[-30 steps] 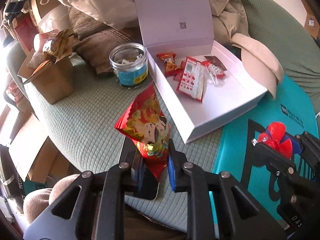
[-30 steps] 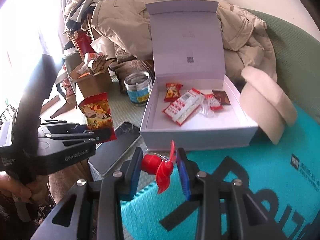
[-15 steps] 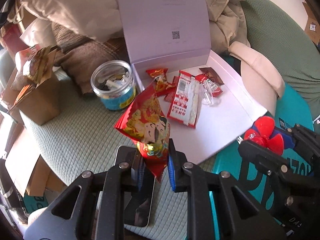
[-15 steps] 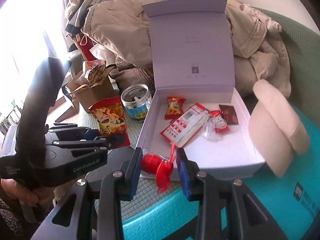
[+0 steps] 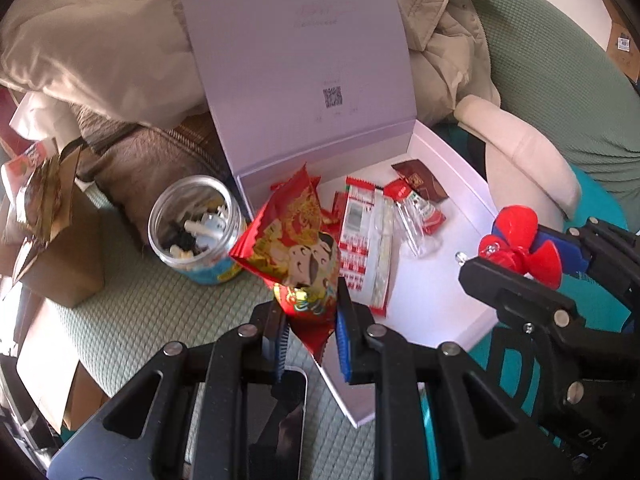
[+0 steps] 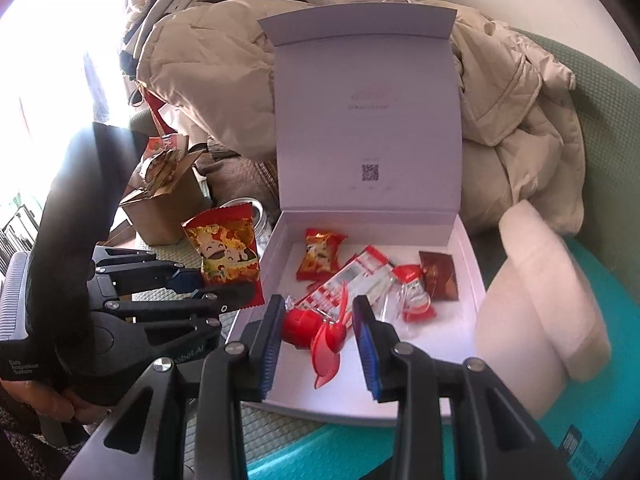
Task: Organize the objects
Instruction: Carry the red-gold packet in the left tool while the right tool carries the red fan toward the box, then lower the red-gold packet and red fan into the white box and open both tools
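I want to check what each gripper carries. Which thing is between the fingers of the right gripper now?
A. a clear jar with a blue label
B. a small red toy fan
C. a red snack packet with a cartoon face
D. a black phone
B: in the right wrist view the right gripper is shut on the small red fan, above the open white box; the snack packet is in the left gripper.

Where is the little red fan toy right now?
The little red fan toy is pinched in the right gripper, held above the near edge of the open white box. The left gripper's red snack bag is to its left.
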`<state>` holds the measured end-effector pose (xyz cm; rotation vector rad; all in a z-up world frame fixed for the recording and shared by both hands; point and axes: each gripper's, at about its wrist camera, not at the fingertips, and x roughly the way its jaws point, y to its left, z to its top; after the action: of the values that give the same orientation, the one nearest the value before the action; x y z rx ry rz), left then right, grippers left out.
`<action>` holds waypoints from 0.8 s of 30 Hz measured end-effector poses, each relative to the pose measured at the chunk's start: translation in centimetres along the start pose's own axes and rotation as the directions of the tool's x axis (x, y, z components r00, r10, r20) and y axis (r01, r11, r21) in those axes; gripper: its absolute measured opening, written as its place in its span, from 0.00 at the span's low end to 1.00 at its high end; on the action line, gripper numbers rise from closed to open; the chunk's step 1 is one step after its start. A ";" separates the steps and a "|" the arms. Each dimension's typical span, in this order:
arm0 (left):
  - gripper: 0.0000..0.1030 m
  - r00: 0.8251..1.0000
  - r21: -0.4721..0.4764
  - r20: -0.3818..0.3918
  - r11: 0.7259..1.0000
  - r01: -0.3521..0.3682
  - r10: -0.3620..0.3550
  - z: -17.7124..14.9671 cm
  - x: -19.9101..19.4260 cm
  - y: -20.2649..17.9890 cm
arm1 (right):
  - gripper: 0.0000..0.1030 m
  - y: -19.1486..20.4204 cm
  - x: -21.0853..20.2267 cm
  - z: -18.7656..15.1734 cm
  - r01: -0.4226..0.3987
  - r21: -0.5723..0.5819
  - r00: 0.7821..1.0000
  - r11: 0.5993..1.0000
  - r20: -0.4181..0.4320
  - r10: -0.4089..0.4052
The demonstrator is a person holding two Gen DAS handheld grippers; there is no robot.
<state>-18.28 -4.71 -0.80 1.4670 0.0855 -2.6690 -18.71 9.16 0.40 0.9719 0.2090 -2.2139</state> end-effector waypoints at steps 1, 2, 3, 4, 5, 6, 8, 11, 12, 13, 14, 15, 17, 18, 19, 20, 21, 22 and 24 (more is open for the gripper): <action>0.18 1.000 0.004 0.004 1.000 -0.003 0.003 0.2 0.2 -0.1 | 0.33 -0.2 0.2 0.2 0.002 0.001 1.000 1.000 0.000 -0.002; 0.18 1.000 0.009 0.008 1.000 -0.007 0.007 0.5 0.4 -0.2 | 0.33 -0.4 0.3 0.3 0.004 0.001 1.000 1.000 -0.002 -0.004; 0.18 1.000 0.014 0.010 1.000 -0.010 0.009 0.8 0.6 -0.3 | 0.33 -0.6 0.5 0.4 0.007 0.000 1.000 1.000 -0.004 -0.007; 0.18 1.000 0.018 0.007 1.000 -0.009 0.009 1.0 1.0 -0.4 | 0.33 -0.8 0.8 0.6 0.013 -0.003 1.000 1.000 -0.008 -0.013; 0.18 1.000 0.023 -0.001 1.000 -0.008 0.008 1.1 1.3 -0.5 | 0.33 -1.0 1.1 0.7 0.021 -0.004 1.000 1.000 -0.013 -0.021; 0.18 1.000 0.028 -0.007 1.000 -0.004 0.004 1.3 1.7 -0.6 | 0.33 -1.3 1.3 0.8 0.029 -0.001 0.999 1.000 -0.018 -0.029; 0.18 1.000 0.041 -0.016 0.999 -0.004 0.005 1.5 2.4 -1.0 | 0.33 -2.0 2.0 0.9 0.039 0.011 0.999 0.999 -0.035 -0.039; 0.18 0.999 0.065 -0.036 0.998 0.002 0.000 1.6 3.5 -1.7 | 0.34 -2.9 2.9 0.6 0.056 0.028 0.996 0.998 -0.065 -0.054; 0.18 0.999 0.071 -0.046 0.997 0.007 -0.004 1.6 3.9 -1.9 | 0.34 -3.1 3.1 0.5 0.061 0.032 0.996 0.998 -0.073 -0.058; 0.18 0.998 0.075 -0.056 0.997 0.012 -0.008 1.5 4.4 -2.1 | 0.34 -3.4 3.4 0.3 0.065 0.037 0.995 0.997 -0.084 -0.061; 0.18 0.998 0.078 -0.066 0.997 0.015 -0.010 1.5 4.8 -2.2 | 0.34 -3.6 3.6 0.1 0.066 0.041 0.994 0.997 -0.093 -0.062; 0.18 0.997 0.082 -0.078 0.996 0.017 -0.010 1.4 5.3 -2.3 | 0.34 -3.8 3.9 -0.1 0.069 0.044 0.993 0.997 -0.103 -0.064; 0.18 0.995 0.082 -0.095 0.996 0.026 -0.018 1.2 6.0 -2.5 | 0.34 -4.2 4.3 -0.5 0.075 0.052 0.990 0.996 -0.120 -0.068; 0.18 0.995 0.083 -0.102 0.996 0.029 -0.021 1.0 6.3 -2.6 | 0.34 -4.4 4.5 -0.7 0.079 0.055 0.989 0.995 -0.128 -0.071; 0.18 0.994 0.085 -0.106 0.996 0.032 -0.022 1.0 6.5 -2.7 | 0.34 -4.6 4.7 -1.0 0.082 0.059 0.988 0.995 -0.135 -0.073; 0.18 0.994 0.090 -0.110 0.995 0.032 -0.022 0.8 6.7 -2.8 | 0.34 -4.7 4.9 -1.2 0.082 0.062 0.987 0.995 -0.141 -0.072; 0.18 0.993 0.095 -0.115 0.995 0.032 -0.021 0.7 6.9 -3.0 | 0.34 -4.8 5.1 -1.4 0.083 0.068 0.986 0.994 -0.148 -0.072; 0.18 0.993 0.098 -0.119 0.995 0.033 -0.021 0.6 7.1 -3.1 | 0.34 -5.0 5.3 -1.6 0.086 0.072 0.985 0.994 -0.154 -0.074; 0.18 0.992 0.104 -0.124 0.994 0.036 -0.023 0.5 7.4 -3.3 | 0.34 -5.2 5.5 -1.8 0.087 0.079 0.984 0.993 -0.162 -0.074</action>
<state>-23.01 -1.88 -6.75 1.6730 -0.0261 -2.6418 -23.69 10.79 -5.38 1.2082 0.2308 -2.2352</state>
